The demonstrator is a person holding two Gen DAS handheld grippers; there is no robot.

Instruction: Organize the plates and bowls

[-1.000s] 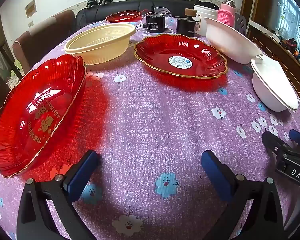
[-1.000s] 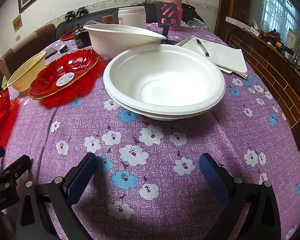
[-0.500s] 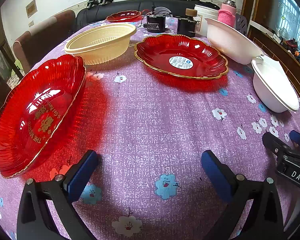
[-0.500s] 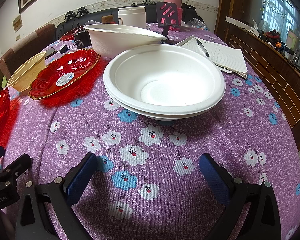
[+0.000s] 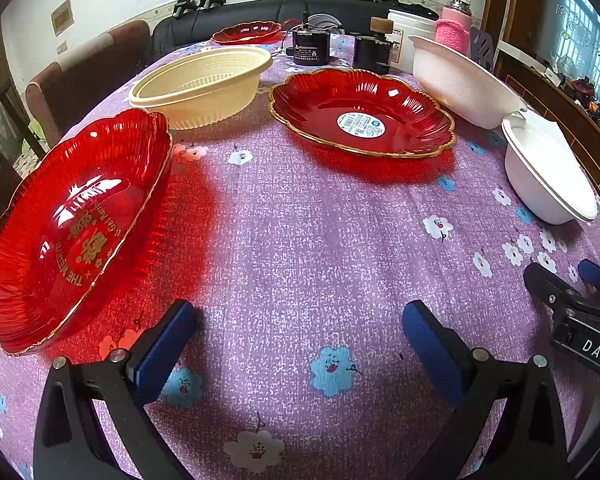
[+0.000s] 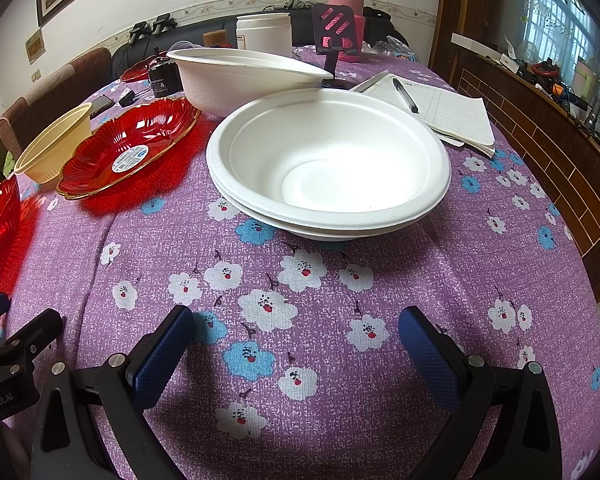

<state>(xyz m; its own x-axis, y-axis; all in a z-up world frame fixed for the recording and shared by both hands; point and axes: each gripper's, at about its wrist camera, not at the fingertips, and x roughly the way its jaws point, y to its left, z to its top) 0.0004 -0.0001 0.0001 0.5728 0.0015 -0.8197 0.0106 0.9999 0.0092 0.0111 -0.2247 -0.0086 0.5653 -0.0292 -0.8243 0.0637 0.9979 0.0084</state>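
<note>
Left tool (image 5: 296, 340) and right tool (image 6: 296, 340), both spread wide and empty, just above the worktop (image 5: 300, 240). Red plate (image 5: 72, 224) left of the left tool; second red plate (image 5: 362, 114) ahead. Stacked white bowls (image 6: 328, 160) directly ahead of the right tool.

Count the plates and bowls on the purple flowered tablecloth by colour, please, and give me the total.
Red ribbed plastic plates: 3
Cream plastic bowl: 1
White disposable bowls: 3 (one alone, two nested)
Total: 7
</note>
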